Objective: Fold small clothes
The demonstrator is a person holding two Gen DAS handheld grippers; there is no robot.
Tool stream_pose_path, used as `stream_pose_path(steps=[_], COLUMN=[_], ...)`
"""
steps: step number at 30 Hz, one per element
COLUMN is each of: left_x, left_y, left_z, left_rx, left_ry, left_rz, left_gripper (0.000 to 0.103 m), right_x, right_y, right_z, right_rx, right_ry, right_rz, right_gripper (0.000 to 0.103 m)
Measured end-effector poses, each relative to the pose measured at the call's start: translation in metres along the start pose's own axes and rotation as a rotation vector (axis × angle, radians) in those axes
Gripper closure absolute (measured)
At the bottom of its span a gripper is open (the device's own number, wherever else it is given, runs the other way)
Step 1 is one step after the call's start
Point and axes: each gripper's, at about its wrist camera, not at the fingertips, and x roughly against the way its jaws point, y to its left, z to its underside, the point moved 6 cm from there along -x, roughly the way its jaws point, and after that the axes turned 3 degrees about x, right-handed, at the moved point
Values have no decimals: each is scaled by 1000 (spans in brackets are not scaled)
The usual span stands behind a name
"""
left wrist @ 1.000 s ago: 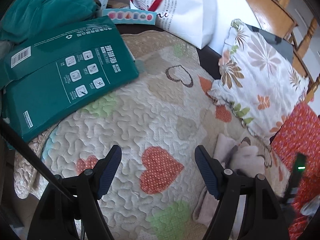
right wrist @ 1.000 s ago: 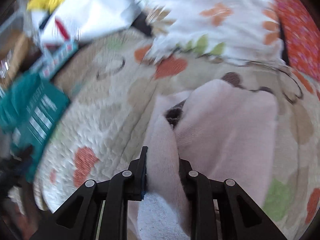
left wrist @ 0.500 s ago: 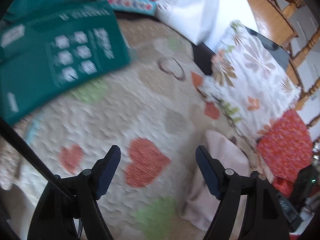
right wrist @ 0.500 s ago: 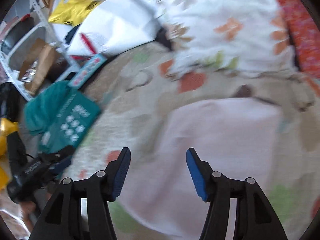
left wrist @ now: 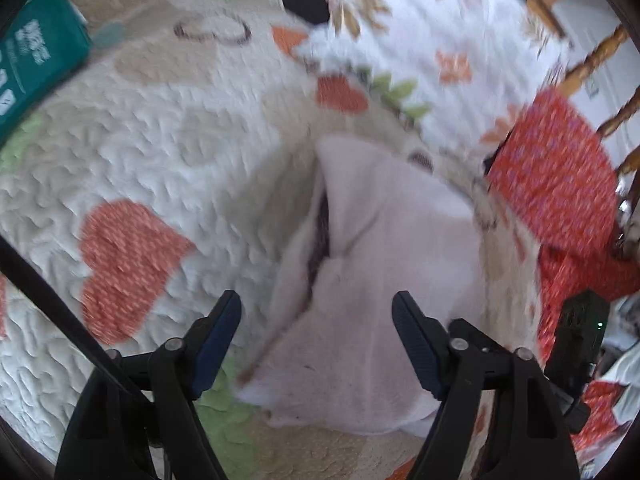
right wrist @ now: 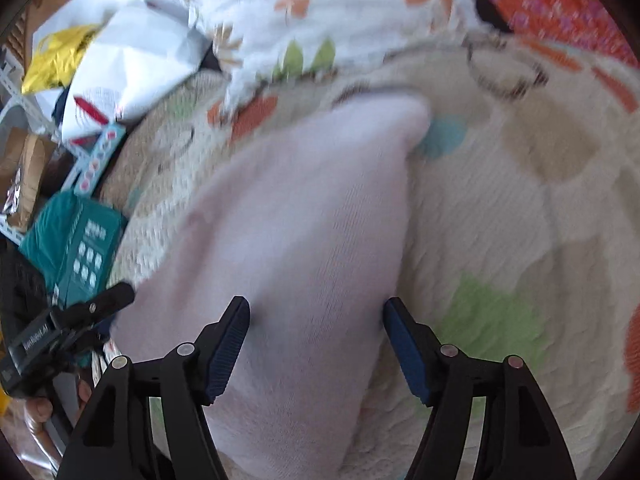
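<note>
We have one small pale pink garment [left wrist: 380, 280] lying on the quilt [left wrist: 168, 152], the one printed with hearts. It sits near the flowered pillow [left wrist: 440, 32] and the red patterned cloth [left wrist: 556, 184].

Left gripper [left wrist: 316, 332]: jaws apart, nothing pinched. They have just been closing a little, with the near end of the garment lying below and between the fingers, but the pads do not press on it.

Right gripper [right wrist: 316, 336]: jaws wide apart, just been opening. The garment runs between its fingers, yet we see no pinch on the cloth; it looks let go.

State of the fold, as we judge it: the garment appears doubled at least once. In the left view a flap lies over the body, with a dark slit showing along the left edge where layers part. In the right view it reads as a smooth, tapering pink shape lying flat. Both views are blurred, so we cannot count layers or say whether the edges line up.

What seems left: another fold or a tidy of that gaping left edge, then setting the piece aside. We cannot tell whether other clothes wait; the teal box [right wrist: 80, 240] and white bag [right wrist: 132, 68] at the far side are clutter, not part of the job.
</note>
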Motion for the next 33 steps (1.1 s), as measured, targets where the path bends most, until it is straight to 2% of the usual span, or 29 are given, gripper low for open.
stream_pose_path(steps=[1, 2, 3, 4, 6, 9, 10, 12, 14, 16, 18, 21, 23, 24, 28, 31, 33], left_x=[-6, -10, -11, -8, 1, 12, 9, -8, -27, -37, -34, -32, -33, -34, -34, -34, -34], left_y=[-2, -4, -7, -12, -26, -50, -53, -49, -33, -22, -22, -20, -16, -16, -15, -18, -20], left_z=[4, 6, 9, 9, 9, 18, 21, 32, 48, 61, 67, 71, 77, 79, 78, 78, 76], left_rx=[3, 11, 28, 32, 6, -37, -45, -36, 14, 63, 38, 37, 73, 82, 96, 93, 95], left_ry=[32, 57, 73, 59, 36, 31, 47, 120, 210, 267, 259, 229, 227, 224, 198, 182, 179], left_rz=[6, 29, 69, 91, 153, 269, 272, 226, 177, 190, 190, 181, 187, 188, 180, 171, 170], left_gripper=[70, 87, 87, 88, 88, 88, 88, 88, 88, 88, 88, 87, 86, 86, 86, 85, 85], right_x=[-5, -8, -5, 1, 25, 53, 55, 46, 31, 37, 55, 76, 74, 65, 25, -20, -54], right_y=[1, 2, 2, 1, -3, -14, -18, -39, -55, -60, -54, -18, 9, 29, 84, 122, 138], right_z=[5, 7, 6, 3, -9, -17, -17, -7, 4, 7, 1, -16, -26, -32, -48, -53, -51], right_rx=[6, 21, 20, 4, 0, 31, 32, 37, 14, 6, 23, 138, 204, 253, 408, 540, 615], right_ry=[6, 7, 2, -3, -34, -79, -81, -52, -1, -31, -99, -186, -173, -145, -43, 54, 127], right_rz=[-3, -3, -24, -63, -105, -82, -63, 24, 65, 72, 114, 136, 105, 71, 30, 63, 122], right_gripper=[46, 56, 69, 77, 79, 80, 80, 79, 72, 62, 62, 61, 59, 55, 51, 51, 52])
